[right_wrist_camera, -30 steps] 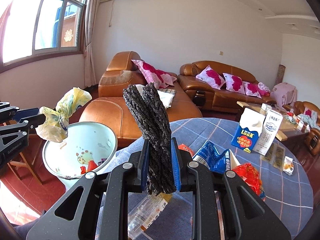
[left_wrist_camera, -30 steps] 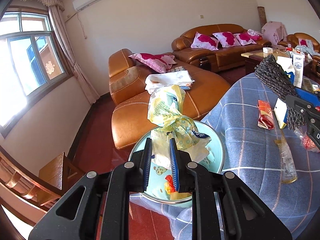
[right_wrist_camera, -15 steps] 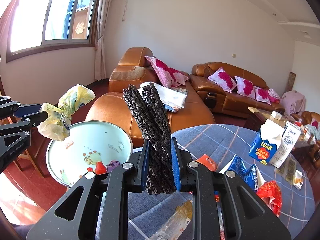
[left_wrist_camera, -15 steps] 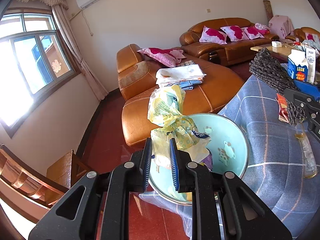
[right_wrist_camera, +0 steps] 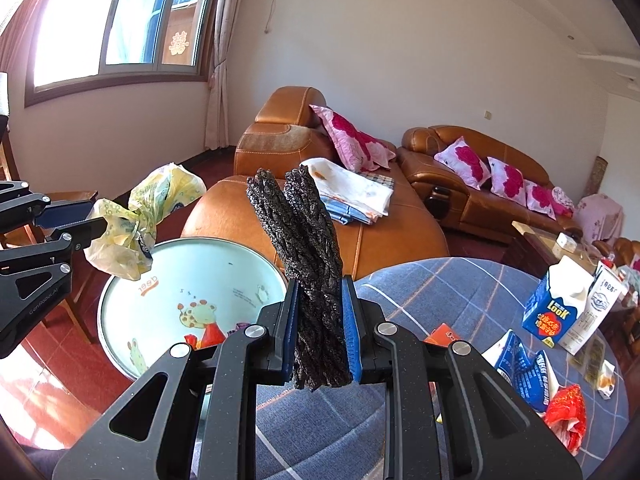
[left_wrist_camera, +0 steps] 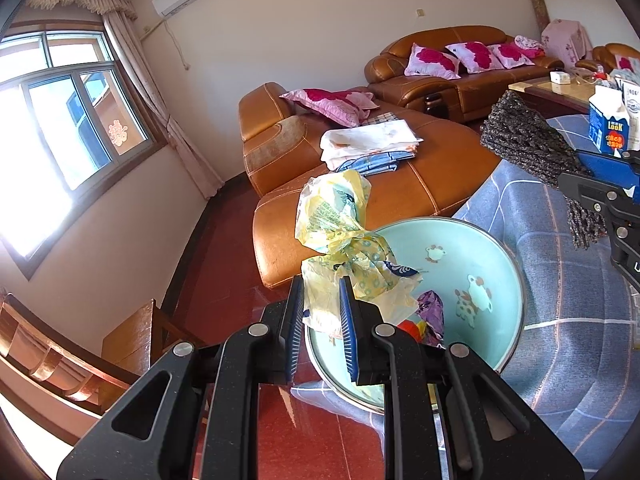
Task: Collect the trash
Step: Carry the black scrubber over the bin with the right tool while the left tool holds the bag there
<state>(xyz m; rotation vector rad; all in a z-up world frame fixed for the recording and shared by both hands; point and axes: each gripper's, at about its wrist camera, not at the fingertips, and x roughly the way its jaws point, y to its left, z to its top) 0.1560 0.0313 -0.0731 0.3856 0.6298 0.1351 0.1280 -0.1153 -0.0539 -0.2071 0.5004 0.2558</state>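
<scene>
the left gripper [left_wrist_camera: 320,312] is clenched on a crumpled yellow plastic bag [left_wrist_camera: 340,236], which sticks up and forward from between its blue pads and hangs over the near rim of the pale green basin [left_wrist_camera: 472,248]. a few red and purple wrappers [left_wrist_camera: 428,316] lie in the bottom of the basin, just beyond the gripper. the right gripper [right_wrist_camera: 318,328] is clamped on a dark twisted bundle [right_wrist_camera: 304,240] that stands upright out of its pads, above the edge of the desk [right_wrist_camera: 440,300] with its blue checked cloth, just right of the basin. further right on the desk stand a blue milk carton [right_wrist_camera: 554,308] and loose snack packets [right_wrist_camera: 528,368].
</scene>
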